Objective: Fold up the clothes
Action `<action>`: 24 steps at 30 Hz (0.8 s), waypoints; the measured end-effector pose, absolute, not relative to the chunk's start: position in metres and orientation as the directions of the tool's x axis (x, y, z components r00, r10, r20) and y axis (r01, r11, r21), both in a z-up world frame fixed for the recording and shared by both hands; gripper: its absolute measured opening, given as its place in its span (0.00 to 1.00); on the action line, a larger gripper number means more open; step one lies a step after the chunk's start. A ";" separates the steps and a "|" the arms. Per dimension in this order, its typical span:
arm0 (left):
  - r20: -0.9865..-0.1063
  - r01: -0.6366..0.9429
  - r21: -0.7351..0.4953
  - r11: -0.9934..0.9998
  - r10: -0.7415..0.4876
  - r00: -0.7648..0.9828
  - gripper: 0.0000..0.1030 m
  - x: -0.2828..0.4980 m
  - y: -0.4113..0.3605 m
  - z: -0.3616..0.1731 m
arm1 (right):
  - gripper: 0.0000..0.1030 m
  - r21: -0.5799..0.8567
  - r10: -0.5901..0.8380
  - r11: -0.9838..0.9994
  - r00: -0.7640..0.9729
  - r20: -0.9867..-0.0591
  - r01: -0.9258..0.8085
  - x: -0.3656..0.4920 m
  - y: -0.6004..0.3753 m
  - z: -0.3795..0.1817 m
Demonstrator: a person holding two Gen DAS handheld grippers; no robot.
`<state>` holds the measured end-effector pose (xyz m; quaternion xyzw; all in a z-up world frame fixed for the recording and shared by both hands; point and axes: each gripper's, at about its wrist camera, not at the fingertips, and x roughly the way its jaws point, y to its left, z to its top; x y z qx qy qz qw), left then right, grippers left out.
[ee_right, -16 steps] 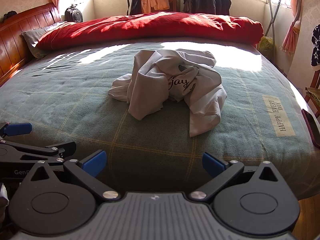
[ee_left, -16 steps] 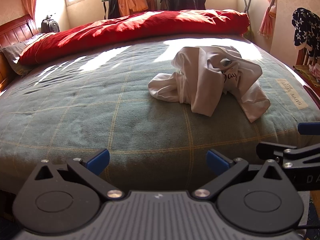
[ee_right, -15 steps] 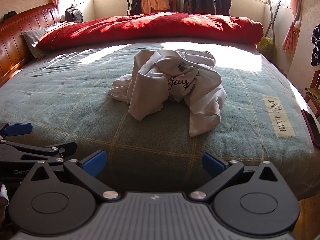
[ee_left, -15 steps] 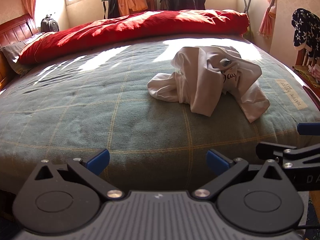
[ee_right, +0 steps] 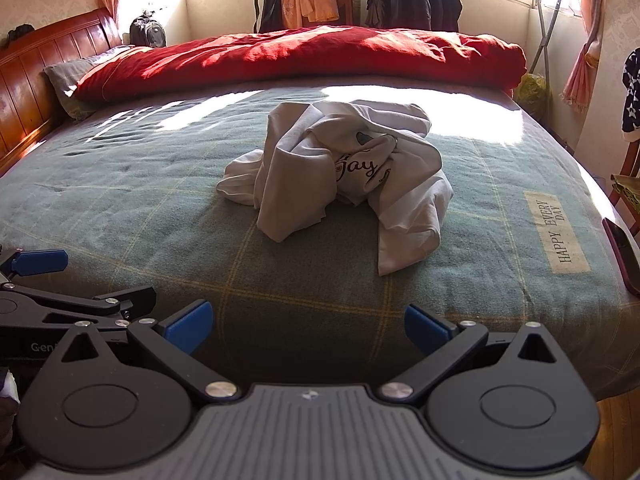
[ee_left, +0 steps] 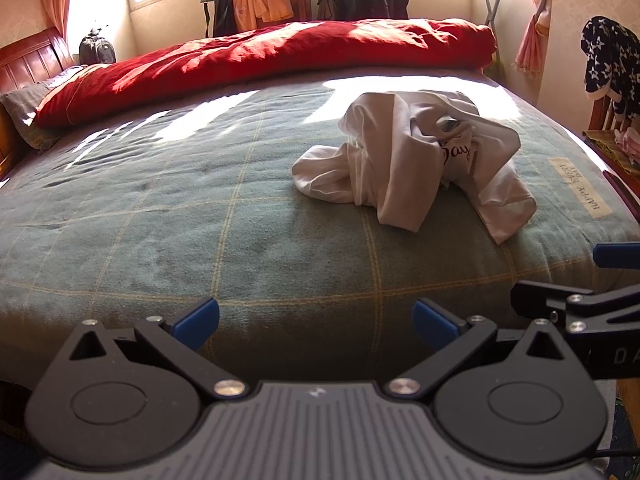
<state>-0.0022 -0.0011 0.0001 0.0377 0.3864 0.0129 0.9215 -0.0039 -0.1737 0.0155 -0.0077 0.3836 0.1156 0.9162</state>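
Though crumpled on the bed, white shirt (ee_left: 416, 168) (ee_right: 340, 168) well beyond both grippers' wide-open, empty jaws.

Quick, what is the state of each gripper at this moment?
Left gripper: open, holding nothing.
Right gripper: open, holding nothing; the crumpled white printed T-shirt lies untouched on the green checked bed cover.

The white garment (ee_right: 336, 176) was soft, matt cloth, crumpled, with dark printed lettering. The green blanket (ee_right: 160, 216) looked like coarse, fuzzy woven cloth with thin yellow check lines. The red duvet (ee_right: 304, 56) was creased matt cloth. The headboard (ee_right: 44, 64) was glossy varnished wood. The right gripper (ee_right: 308, 326) was matt black plastic with shiny metal pins and blue pads (ee_right: 190, 326).
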 end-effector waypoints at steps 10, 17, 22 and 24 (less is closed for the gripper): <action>-0.713 0.008 0.077 0.997 0.050 0.699 0.99 -0.001 0.000 0.001 | 1.00 0.074 0.206 0.973 0.682 -0.702 -0.217 -0.005 -0.174 0.016; -0.714 0.006 0.075 0.997 0.050 0.699 0.99 -0.001 0.000 0.000 | 1.00 0.076 0.208 0.973 0.680 -0.703 -0.219 -0.004 -0.173 0.016; -0.713 0.007 0.074 0.997 0.048 0.700 0.99 -0.001 0.001 -0.001 | 1.00 0.077 0.209 0.973 0.680 -0.703 -0.219 -0.005 -0.173 0.016; -0.713 0.007 0.073 0.997 0.048 0.700 0.99 -0.002 0.001 -0.001 | 1.00 0.077 0.209 0.973 0.680 -0.702 -0.219 -0.005 -0.173 0.016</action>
